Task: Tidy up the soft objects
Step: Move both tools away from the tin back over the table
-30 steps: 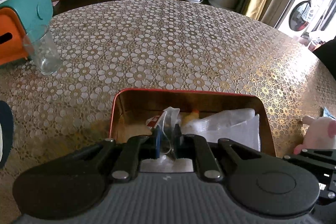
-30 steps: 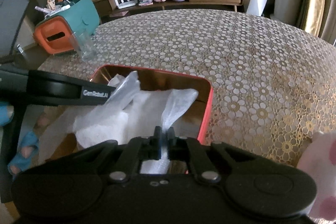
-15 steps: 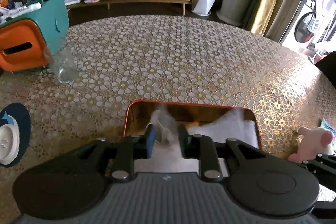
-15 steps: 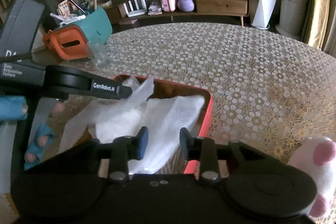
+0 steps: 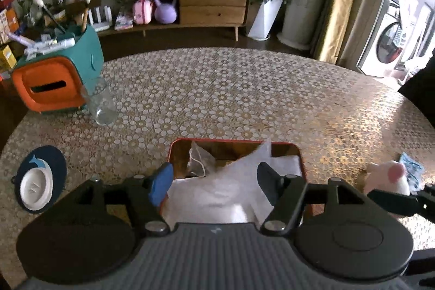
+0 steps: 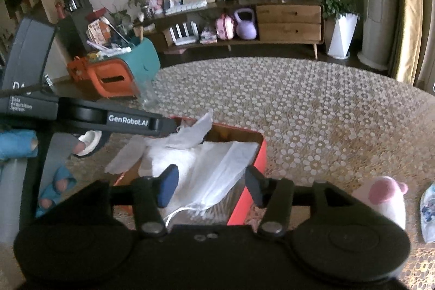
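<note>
A red tin box [image 5: 300,158] [image 6: 258,151] sits on the table and holds a white drawstring bag [image 5: 225,195] [image 6: 214,167] and a small clear packet [image 5: 199,163]. My left gripper [image 5: 213,180] is open and empty, raised above the box's near side. My right gripper [image 6: 210,184] is open and empty above the bag. A pink and white plush toy [image 5: 386,177] [image 6: 383,199] lies on the table right of the box. The left gripper's body [image 6: 108,121] shows in the right wrist view.
A glass [image 5: 100,105] and an orange and teal organizer [image 5: 54,78] stand at the far left. A dark blue coaster with a white dish [image 5: 39,182] lies at left. A blue patterned item [image 5: 412,170] lies beyond the plush. The floral tablecloth [image 5: 244,89] covers the round table.
Both grippers opened, let go of the white bag and lifted back from the box. The bag now rests in the box.
</note>
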Tool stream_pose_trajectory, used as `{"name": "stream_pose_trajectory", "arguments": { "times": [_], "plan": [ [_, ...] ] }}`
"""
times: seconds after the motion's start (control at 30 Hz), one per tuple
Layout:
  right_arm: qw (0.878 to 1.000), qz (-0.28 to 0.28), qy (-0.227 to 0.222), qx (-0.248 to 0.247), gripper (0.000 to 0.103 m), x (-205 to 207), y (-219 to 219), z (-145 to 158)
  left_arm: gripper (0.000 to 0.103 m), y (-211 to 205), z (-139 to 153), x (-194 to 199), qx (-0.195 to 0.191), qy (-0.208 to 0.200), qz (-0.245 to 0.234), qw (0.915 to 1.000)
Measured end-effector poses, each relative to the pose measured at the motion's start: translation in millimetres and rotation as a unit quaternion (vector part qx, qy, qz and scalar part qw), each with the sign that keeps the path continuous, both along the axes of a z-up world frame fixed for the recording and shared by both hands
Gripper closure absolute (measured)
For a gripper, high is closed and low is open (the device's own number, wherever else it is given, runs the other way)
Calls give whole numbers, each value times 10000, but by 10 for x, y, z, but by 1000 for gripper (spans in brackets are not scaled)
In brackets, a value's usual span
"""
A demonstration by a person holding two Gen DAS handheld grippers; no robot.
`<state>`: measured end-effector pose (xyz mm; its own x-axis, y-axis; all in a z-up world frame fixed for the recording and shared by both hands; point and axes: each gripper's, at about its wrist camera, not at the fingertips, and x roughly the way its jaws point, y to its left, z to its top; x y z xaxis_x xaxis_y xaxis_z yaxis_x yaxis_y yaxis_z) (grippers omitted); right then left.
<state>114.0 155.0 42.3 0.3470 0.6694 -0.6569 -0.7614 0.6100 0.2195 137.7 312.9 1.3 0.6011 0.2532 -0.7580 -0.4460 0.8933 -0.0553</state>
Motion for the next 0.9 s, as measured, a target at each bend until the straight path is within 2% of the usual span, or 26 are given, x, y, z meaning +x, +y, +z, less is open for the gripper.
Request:
{"name": "stream_pose_trajectory", "arguments": {
  "times": [0.33,0.73,0.77,0.83,0.9],
  "plan": [
    [9995,-106,-168,246,39,-225,-421,281,31,-654,366,-279,296,-292,-527,9977],
    [9968,-618,-324,392,34,-345,-1292,407,30,-1540,528,-323,216,-437,-1232,9912],
    [9964,-663,-340,402,34,-358,-1379,417,30,-1607,533,-312,182,-445,-1297,9904],
    [9955,-768,-394,399,31,-368,-1536,433,22,-1759,541,-294,136,-474,-1435,9884],
    [9945,-871,-422,397,30,-365,-1707,451,21,-1915,542,-267,105,-492,-1568,9863]
  ]
}}
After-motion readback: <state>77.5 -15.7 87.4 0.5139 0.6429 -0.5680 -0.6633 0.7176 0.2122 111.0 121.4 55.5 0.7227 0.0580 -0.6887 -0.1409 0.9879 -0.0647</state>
